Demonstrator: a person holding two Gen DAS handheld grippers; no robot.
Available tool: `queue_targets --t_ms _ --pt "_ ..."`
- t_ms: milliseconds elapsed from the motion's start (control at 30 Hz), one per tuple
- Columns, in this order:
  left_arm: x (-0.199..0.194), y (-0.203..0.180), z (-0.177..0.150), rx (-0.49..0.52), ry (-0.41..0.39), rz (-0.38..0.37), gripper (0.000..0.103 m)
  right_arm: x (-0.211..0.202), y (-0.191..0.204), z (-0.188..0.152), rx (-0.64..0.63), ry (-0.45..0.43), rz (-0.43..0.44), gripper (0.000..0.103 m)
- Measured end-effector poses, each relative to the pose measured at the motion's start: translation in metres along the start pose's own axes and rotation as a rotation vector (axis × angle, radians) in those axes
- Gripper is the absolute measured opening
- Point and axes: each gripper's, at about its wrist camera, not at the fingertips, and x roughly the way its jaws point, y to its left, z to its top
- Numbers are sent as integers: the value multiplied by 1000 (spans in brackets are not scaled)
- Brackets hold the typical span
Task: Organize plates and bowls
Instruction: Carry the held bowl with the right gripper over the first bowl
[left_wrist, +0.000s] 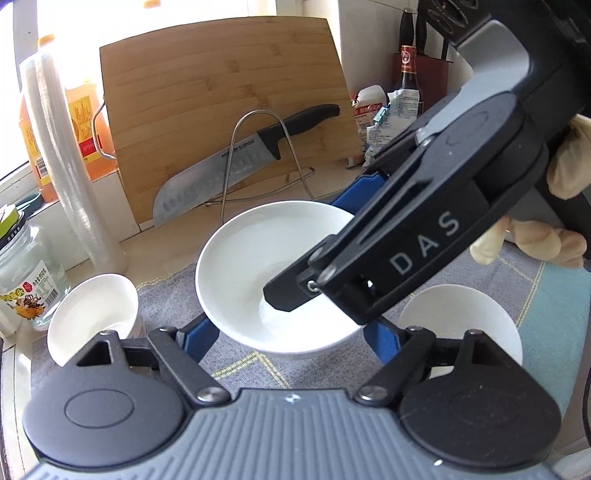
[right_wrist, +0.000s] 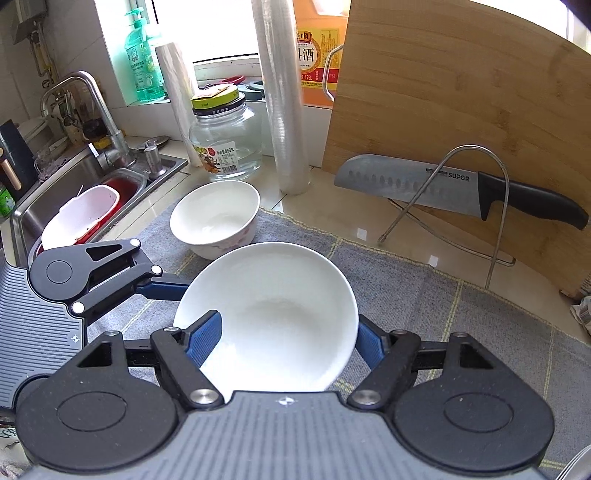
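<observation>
Three white dishes sit on the grey cloth (right_wrist: 424, 280) covering the bench: one plate (right_wrist: 273, 325) and two bowls (left_wrist: 92, 314) (left_wrist: 461, 317). The right hand-held gripper (right_wrist: 288, 343) clamps the plate's rim. The left hand-held gripper (left_wrist: 291, 332) is spread, its fingertips hidden beneath the plate.

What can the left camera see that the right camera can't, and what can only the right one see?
Only the left camera shows a dark bottle and a second bowl at the right. Only the right camera shows the sink, the tap and the green soap bottle. Both show the white plate between the right gripper's fingers, the small bowl, the knife, the wooden board and the glass jar.
</observation>
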Motion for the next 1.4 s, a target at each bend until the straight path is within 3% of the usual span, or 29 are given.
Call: queue_targets --t_ms 567,1400 --pt "-34 -28 -4 44 3 -24 84 -35 19 -29 10 -18 -34 81" --pt "-34 -71 -5 110 7 -164 84 -70 5 -81 105 24 -118 81"
